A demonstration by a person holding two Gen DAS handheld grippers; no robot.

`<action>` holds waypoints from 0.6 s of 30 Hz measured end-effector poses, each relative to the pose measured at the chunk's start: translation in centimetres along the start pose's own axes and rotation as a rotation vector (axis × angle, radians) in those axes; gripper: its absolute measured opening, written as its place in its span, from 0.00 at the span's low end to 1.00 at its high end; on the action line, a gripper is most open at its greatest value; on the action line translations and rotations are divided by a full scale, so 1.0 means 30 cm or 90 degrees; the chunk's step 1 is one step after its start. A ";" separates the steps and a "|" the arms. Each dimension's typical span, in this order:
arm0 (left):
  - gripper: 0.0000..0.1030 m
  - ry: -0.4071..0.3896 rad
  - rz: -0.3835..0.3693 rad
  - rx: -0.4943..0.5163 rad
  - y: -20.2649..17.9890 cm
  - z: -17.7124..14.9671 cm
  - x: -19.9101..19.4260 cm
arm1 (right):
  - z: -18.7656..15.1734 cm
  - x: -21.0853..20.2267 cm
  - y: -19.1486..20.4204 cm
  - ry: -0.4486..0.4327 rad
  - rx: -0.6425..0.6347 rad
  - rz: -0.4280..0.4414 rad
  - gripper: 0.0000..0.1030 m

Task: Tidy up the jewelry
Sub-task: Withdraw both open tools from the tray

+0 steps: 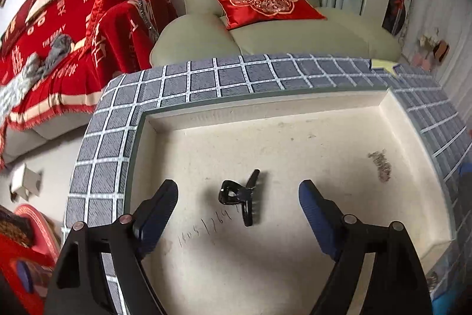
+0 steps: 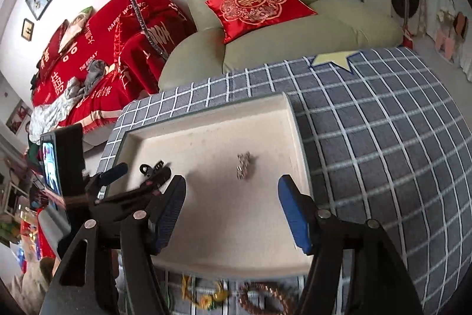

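Observation:
A shallow cream tray [image 1: 265, 105] sits on a grey checked cloth. A black claw hair clip [image 1: 240, 197] lies on the tray floor between the wide-apart fingers of my left gripper [image 1: 238, 185], and the pads do not touch it. A small silver chain piece [image 1: 380, 166] lies further right in the tray. In the right wrist view the same tray [image 2: 206, 114] holds the silver piece [image 2: 243, 166] just beyond my right gripper [image 2: 232, 182], which stands open and empty. The clip [image 2: 152, 167] and the left gripper [image 2: 135, 173] show at the left.
On the checked cloth [image 2: 383, 138] in front of the tray lie a gold-coloured piece [image 2: 206, 297] and a reddish bead bracelet [image 2: 265, 297], both blurred. Behind the table stand a green armchair [image 1: 295, 28] with a red cushion and a red-covered sofa [image 1: 59, 34].

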State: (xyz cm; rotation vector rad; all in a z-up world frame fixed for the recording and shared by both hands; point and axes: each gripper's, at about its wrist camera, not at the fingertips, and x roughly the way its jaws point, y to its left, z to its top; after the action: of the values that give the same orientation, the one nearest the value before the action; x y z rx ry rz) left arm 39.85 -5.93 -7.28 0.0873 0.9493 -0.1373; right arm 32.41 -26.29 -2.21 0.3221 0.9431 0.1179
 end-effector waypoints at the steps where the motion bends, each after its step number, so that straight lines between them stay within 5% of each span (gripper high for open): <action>1: 0.94 -0.008 -0.009 -0.011 0.006 -0.001 -0.019 | -0.007 -0.007 -0.005 0.001 0.002 -0.001 0.69; 7: 1.00 -0.031 -0.004 -0.018 0.028 -0.034 -0.130 | -0.070 -0.075 -0.041 -0.010 0.031 0.005 0.89; 14: 1.00 -0.053 0.001 0.000 0.063 -0.165 -0.282 | -0.152 -0.203 -0.038 -0.064 0.024 0.023 0.89; 18: 1.00 -0.060 0.007 0.013 0.080 -0.262 -0.353 | -0.197 -0.252 -0.029 -0.043 0.023 0.029 0.89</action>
State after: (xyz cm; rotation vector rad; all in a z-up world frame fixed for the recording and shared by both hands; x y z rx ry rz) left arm 27.82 -1.67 -3.18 0.1046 0.8531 -0.1403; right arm 23.16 -27.61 0.14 0.3794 0.8728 0.1305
